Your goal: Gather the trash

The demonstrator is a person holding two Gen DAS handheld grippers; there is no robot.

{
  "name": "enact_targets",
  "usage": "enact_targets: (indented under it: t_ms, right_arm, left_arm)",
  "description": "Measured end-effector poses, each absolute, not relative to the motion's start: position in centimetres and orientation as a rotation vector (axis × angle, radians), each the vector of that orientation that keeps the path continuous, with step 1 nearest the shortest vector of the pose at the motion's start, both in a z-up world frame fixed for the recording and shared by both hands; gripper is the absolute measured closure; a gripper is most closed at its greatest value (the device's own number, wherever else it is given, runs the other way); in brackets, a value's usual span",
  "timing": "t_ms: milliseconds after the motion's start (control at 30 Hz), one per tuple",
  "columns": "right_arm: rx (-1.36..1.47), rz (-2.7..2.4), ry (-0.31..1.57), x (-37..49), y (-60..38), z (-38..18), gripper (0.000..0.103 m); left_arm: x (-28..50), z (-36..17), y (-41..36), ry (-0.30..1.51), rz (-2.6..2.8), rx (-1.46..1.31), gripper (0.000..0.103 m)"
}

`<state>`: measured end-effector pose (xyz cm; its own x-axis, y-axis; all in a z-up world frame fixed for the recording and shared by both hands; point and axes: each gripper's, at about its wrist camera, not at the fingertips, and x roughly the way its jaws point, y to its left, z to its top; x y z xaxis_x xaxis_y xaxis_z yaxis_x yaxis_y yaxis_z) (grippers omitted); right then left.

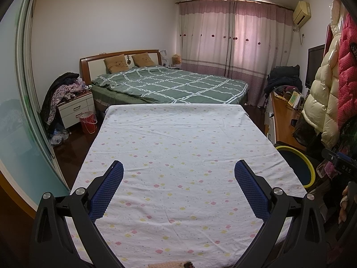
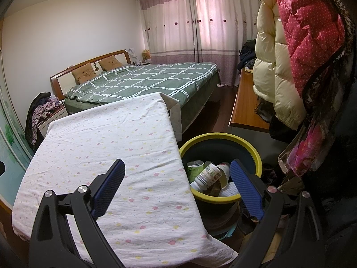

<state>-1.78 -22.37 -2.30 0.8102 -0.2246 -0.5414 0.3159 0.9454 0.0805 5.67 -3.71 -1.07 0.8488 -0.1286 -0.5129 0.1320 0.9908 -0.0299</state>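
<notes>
A dark bin with a yellow rim (image 2: pixel 256 154) stands on the floor at the right side of a table covered by a floral sheet (image 2: pixel 107 147). Inside the bin lie a white bottle (image 2: pixel 206 176), a green can (image 2: pixel 194 167) and other trash. My right gripper (image 2: pixel 177 167) is open and empty, above the table's right edge and the bin. My left gripper (image 1: pixel 178 169) is open and empty over the sheet (image 1: pixel 174 147). The bin's rim (image 1: pixel 296 154) shows at the right in the left wrist view.
A bed with a green checked cover (image 1: pixel 169 82) lies beyond the table. A nightstand (image 1: pixel 75 107) piled with clothes and a red bucket (image 1: pixel 88 122) stand at left. A wooden desk (image 2: pixel 245 102) and hanging puffy coats (image 2: pixel 290 44) are at right.
</notes>
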Motion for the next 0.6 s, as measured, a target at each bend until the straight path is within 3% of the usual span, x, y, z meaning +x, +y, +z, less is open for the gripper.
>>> enact_targets:
  t_ms: [400, 600]
  right_arm:
    - [0.183, -0.266, 0.572, -0.5, -22.2, -3.2, 0.010]
    - [0.213, -0.189, 0.675, 6.0, -21.9, -5.4, 0.007]
  left_arm:
    - [7.0, -1.4, -3.5, 0.565, -0.165, -0.007, 0.005]
    - [14.7, -5.1, -1.6, 0.730, -0.136, -0.046, 0.005]
